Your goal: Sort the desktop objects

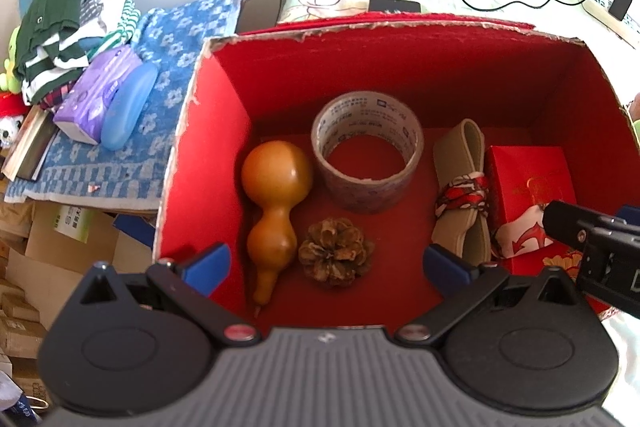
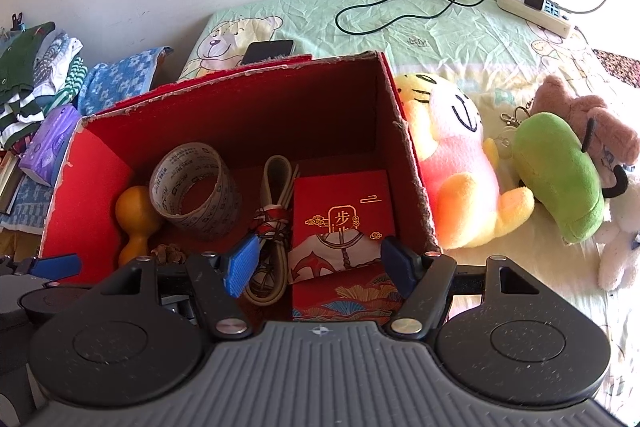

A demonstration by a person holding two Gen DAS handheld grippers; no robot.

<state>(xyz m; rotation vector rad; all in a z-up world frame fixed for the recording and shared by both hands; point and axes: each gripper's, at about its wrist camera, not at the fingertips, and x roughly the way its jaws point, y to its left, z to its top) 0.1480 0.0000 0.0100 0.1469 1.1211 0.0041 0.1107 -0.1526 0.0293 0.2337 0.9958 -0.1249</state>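
While both my left gripper point(image 1: 326, 261) and right gripper point(image 2: 318, 269) hover open and empty over the red box point(image 2: 404, 131), I risk snagging its wall at 3 o'clock when reaching for the plush toys point(image 2: 464, 179).

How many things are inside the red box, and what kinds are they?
Gourd: 1
Roll of tape: 1
Pine cone: 1
Tied-up strap: 1
Red packet: 1
Total in the red box: 5

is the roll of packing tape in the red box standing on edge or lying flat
Lying flat. The tape roll rests on the floor of the red box, its core hole opening upward, beside the gourd.
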